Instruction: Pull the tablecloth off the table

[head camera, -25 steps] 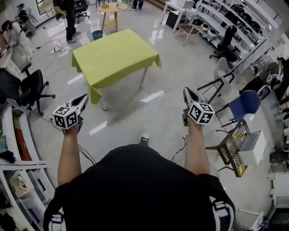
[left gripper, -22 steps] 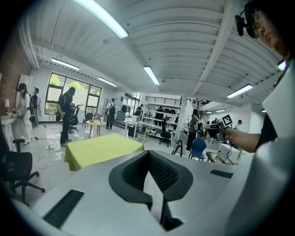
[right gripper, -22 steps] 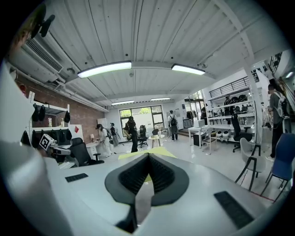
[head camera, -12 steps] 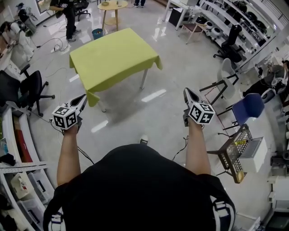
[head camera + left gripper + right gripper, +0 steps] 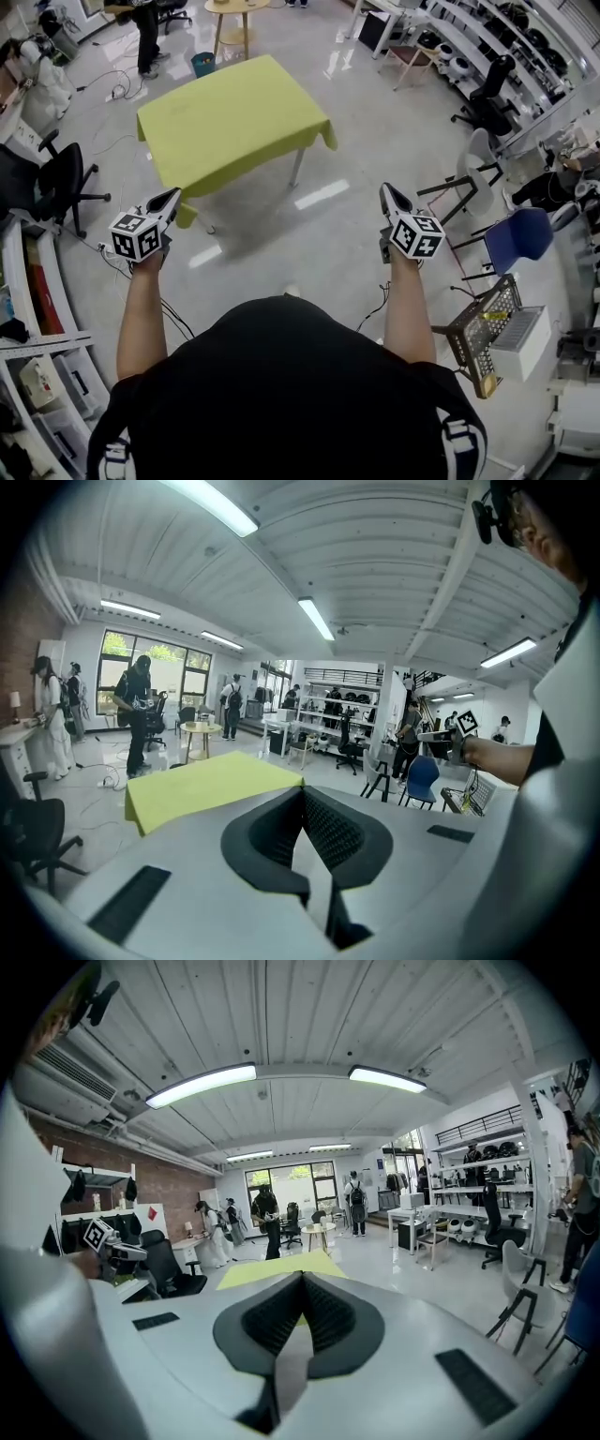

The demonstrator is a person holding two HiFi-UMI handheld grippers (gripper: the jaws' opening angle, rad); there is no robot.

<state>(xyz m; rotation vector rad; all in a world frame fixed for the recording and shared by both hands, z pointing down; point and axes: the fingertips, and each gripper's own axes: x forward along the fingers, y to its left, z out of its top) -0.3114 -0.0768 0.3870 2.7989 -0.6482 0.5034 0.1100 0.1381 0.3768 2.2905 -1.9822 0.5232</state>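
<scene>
Approach stage: left tongs [image 5: 170,197] and right tongs [image 5: 387,192] closed tight, empty, well apart from tablecloth [image 5: 230,117] on desk [image 5: 296,169]. Next: reach near hem, open, pinch.

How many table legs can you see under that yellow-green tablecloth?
2. One thin metal leg below the yellow-green tablecloth's near right corner, one below its near left corner. The cloth may hide the far legs.

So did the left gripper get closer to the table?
Yes. The left gripper has moved forward toward the table: in the head view, the floor gap between its tip and the tablecloth's near corner has shrunk.
</scene>
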